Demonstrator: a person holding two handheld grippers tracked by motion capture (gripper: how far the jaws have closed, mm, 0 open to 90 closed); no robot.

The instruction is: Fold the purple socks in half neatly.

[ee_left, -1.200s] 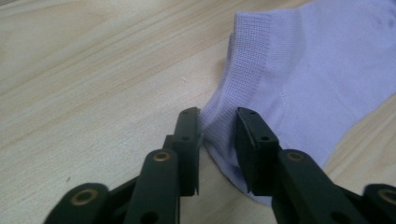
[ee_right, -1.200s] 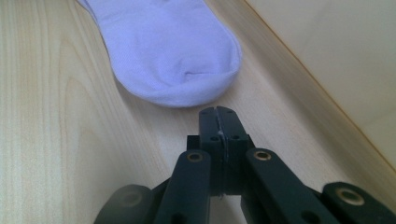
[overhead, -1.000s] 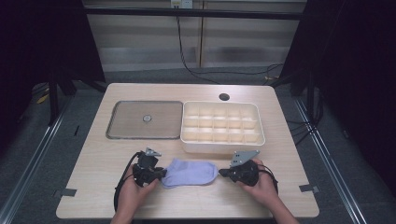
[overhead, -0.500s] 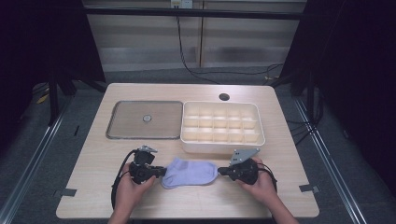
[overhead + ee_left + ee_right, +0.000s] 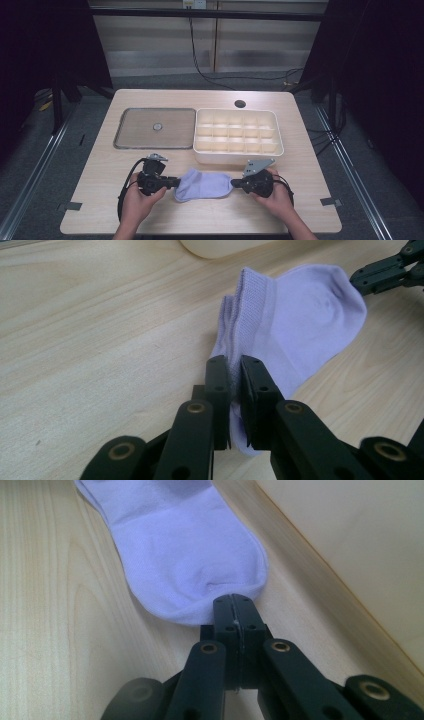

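A pale lilac sock (image 5: 205, 184) lies flat on the wooden table near its front edge, stretched between the two grippers. My left gripper (image 5: 176, 183) is shut on the ribbed cuff end, and in the left gripper view the jaws (image 5: 236, 362) pinch the sock's (image 5: 300, 325) folded edge. My right gripper (image 5: 234, 184) is shut on the toe end. In the right gripper view the closed tips (image 5: 233, 600) bite the sock's (image 5: 185, 545) rounded toe. A hand holds each gripper from the table's near side.
A cream box with several compartments (image 5: 239, 111) stands just behind the sock, and its wall (image 5: 360, 540) runs close along the right gripper. A flat grey tray (image 5: 135, 130) lies to its left. A round hole (image 5: 240, 104) sits near the table's far edge.
The left gripper has shifted slightly to the left with the cuff, drawing the sock out a little longer. The right gripper has stayed still.
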